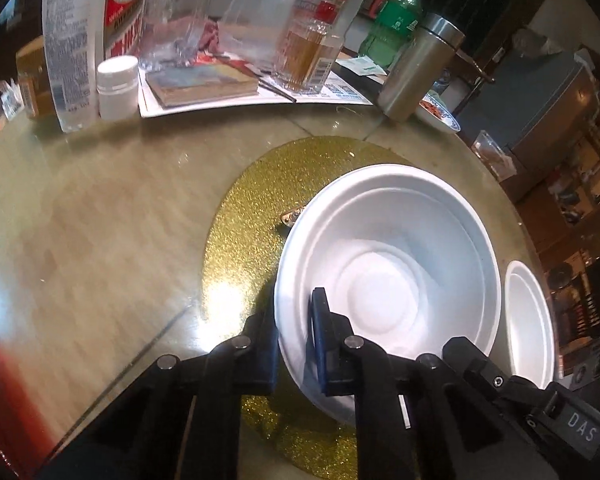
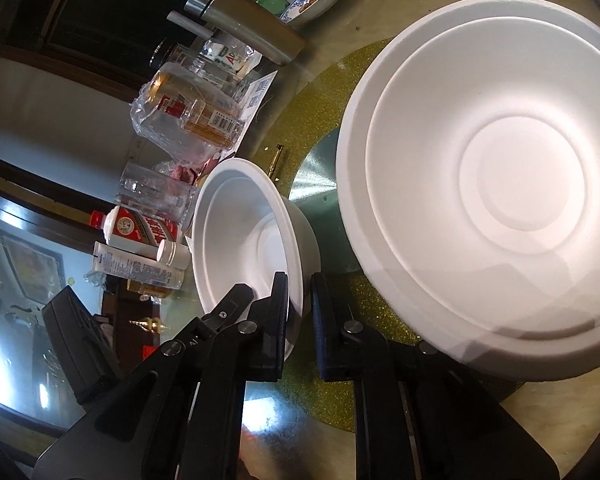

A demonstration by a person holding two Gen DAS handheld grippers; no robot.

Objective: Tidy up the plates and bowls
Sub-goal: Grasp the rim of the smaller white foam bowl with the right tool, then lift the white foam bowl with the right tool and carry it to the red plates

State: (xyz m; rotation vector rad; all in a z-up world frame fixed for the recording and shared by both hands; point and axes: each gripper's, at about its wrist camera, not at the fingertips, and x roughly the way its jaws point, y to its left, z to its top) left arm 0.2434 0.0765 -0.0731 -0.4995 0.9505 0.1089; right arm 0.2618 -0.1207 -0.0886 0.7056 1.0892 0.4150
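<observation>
A white bowl point(image 1: 384, 272) with a stepped rim rests on a gold glitter mat point(image 1: 244, 216). My left gripper point(image 1: 294, 312) is shut on its near-left rim, one finger inside the bowl and one outside. In the right wrist view the same bowl point(image 2: 240, 232) appears in the middle, and my right gripper point(image 2: 299, 284) is shut on its near rim. The two grippers stand side by side; the right gripper's black body point(image 1: 580, 424) shows at lower right. A second white bowl point(image 2: 500, 180) lies on the mat just to the right, also seen as the second bowl point(image 1: 528, 320).
Along the back of the table stand a steel flask point(image 1: 416, 68), a blue-patterned dish point(image 1: 440, 114), a green bottle point(image 1: 396, 16), a boxed liquor bottle point(image 1: 316, 36), a book point(image 1: 200, 82) and white bottles point(image 1: 116, 88). The table edge curves close on the right.
</observation>
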